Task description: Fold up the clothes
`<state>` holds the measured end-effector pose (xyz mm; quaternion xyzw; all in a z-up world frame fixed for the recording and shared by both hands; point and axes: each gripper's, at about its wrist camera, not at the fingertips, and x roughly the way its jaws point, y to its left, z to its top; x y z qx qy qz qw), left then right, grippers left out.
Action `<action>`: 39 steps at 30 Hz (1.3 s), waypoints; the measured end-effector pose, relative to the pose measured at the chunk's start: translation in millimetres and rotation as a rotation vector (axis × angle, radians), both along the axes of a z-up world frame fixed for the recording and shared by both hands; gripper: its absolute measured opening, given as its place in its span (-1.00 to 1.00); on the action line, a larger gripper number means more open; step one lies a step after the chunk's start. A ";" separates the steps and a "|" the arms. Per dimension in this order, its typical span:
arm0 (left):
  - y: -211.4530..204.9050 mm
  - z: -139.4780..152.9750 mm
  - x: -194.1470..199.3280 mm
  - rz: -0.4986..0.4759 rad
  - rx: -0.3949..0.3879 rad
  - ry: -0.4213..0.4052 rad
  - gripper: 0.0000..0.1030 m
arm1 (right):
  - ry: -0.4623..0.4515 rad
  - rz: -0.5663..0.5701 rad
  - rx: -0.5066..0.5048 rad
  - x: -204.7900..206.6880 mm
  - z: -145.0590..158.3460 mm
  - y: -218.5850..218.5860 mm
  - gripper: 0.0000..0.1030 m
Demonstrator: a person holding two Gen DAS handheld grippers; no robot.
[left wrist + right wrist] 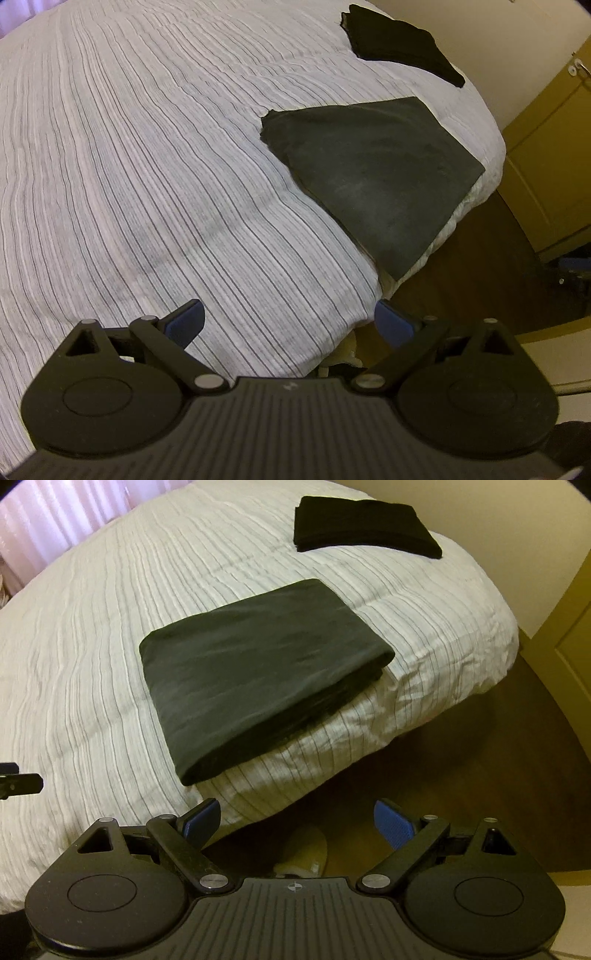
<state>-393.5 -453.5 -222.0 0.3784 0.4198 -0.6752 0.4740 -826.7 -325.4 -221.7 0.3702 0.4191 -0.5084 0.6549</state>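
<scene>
A dark grey folded garment (373, 177) (255, 668) lies flat near the bed's right edge. Farther back rests a black folded garment (399, 44) (364, 526). My left gripper (290, 321) hangs open over the bed's near edge, well short of the grey garment, with nothing between its blue pads (186, 323). My right gripper (295, 821) is open too, held over the floor just off the bed's corner, below the grey garment. Part of the left gripper (18, 781) pokes in at the right wrist view's left edge.
The bed (147, 166) (92, 627) carries a white striped cover. Brown wooden floor (476, 266) (461, 768) runs along its right side. A yellow cabinet door (554, 147) stands at the right. A pale slipper (306, 853) lies on the floor. Pink curtains (55, 520) hang at far left.
</scene>
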 end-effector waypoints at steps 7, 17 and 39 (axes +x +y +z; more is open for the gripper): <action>3.7 -6.6 10.9 0.051 0.026 0.028 0.88 | -0.007 0.024 0.019 4.8 -5.0 -2.6 0.80; -25.0 -14.8 6.8 0.156 0.047 0.145 0.85 | -0.120 0.096 -0.061 -17.3 7.9 -69.2 0.80; -118.8 -75.9 -69.6 0.482 0.127 0.234 0.54 | -0.359 0.424 0.274 -78.9 -147.9 -314.8 0.38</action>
